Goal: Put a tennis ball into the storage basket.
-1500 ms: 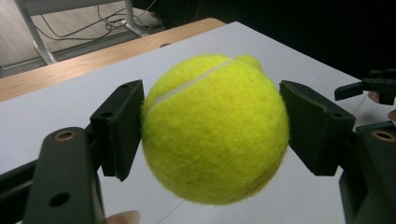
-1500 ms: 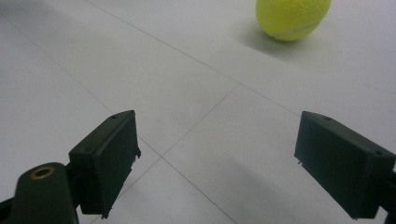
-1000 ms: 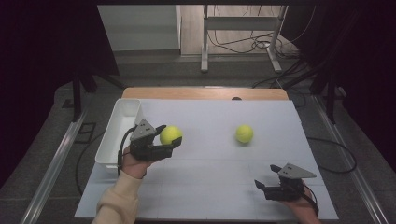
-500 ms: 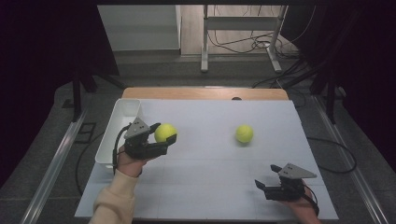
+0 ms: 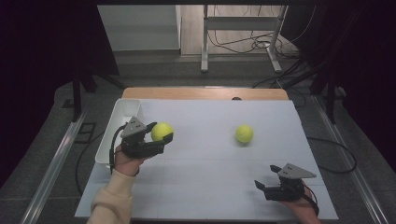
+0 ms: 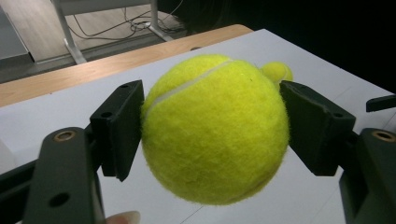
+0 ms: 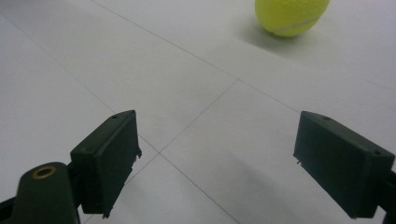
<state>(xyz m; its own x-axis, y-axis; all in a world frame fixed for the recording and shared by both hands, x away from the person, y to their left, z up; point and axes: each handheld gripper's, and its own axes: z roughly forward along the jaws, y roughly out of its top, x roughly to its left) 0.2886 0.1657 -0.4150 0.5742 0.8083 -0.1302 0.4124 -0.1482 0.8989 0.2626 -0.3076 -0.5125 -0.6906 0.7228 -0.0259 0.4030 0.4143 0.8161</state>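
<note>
Two tennis balls on white table (image 5: 205, 186). Held ball (image 5: 161, 131), left of centre frame: clamped in left gripper (image 5: 159, 140), lifted, just beside white bin (image 5: 114, 135). Second ball (image 5: 244, 134), right of centre: loose on table. Right gripper (image 5: 262, 186), lower right: agape, empty. Step: carrying. Next, likely: shift over bin, release.

the left gripper (image 5: 161, 138), clamped on a tennis ball (image 5: 161, 131), has carried it leftward across the desk (image 5: 210, 186) toward the white bin (image 5: 112, 135). a second ago the ball sat further from the bin's wall; now gripper and ball are just beside it, with the forearm angled more upright.
</note>
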